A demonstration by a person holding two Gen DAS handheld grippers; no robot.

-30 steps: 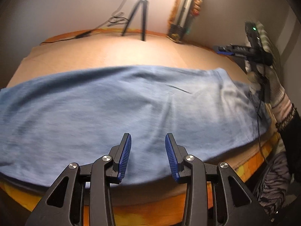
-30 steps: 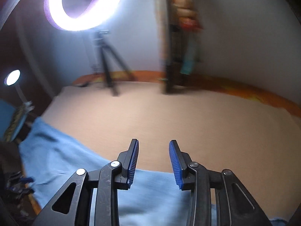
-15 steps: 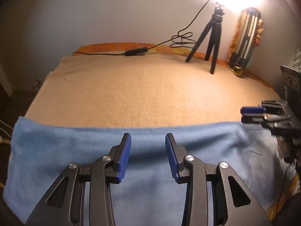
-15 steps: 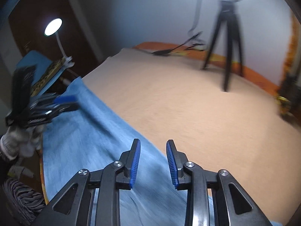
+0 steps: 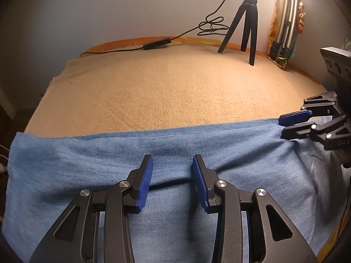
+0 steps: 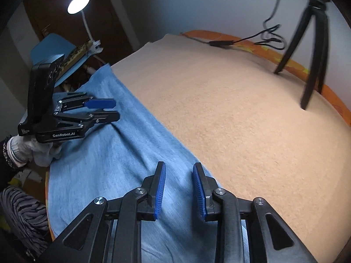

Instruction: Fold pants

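Left wrist view, entry: pants point(image 5: 153, 153), blue denim, lying flat and lengthwise along the near side of a bed under a tan blanket point(image 5: 166, 87), their far edge straight. Laid out this way, by my reading, so both long-edge ends can be taken together for a fold.

Left gripper point(image 5: 172, 173): tilted steeply down over the pants, near their far edge. Jaws apart, a low ridge of cloth between them; the pads do not visibly press it. No grip made, as far as I can judge.

Right gripper point(image 5: 285, 128): at the pants' far edge toward their right end, lying almost level across the cloth, one jaw above the other. Jaws have just been closing and stand narrowly apart; the right wrist view shows cloth beneath its gripper point(image 6: 178, 188), none clearly pinched.

Gloved hand point(image 6: 37, 151): holds the left gripper from beyond the pants' near edge.

Tripod point(image 5: 243, 24) and cable point(image 5: 153, 43): far side of the bed, well apart from the pants.
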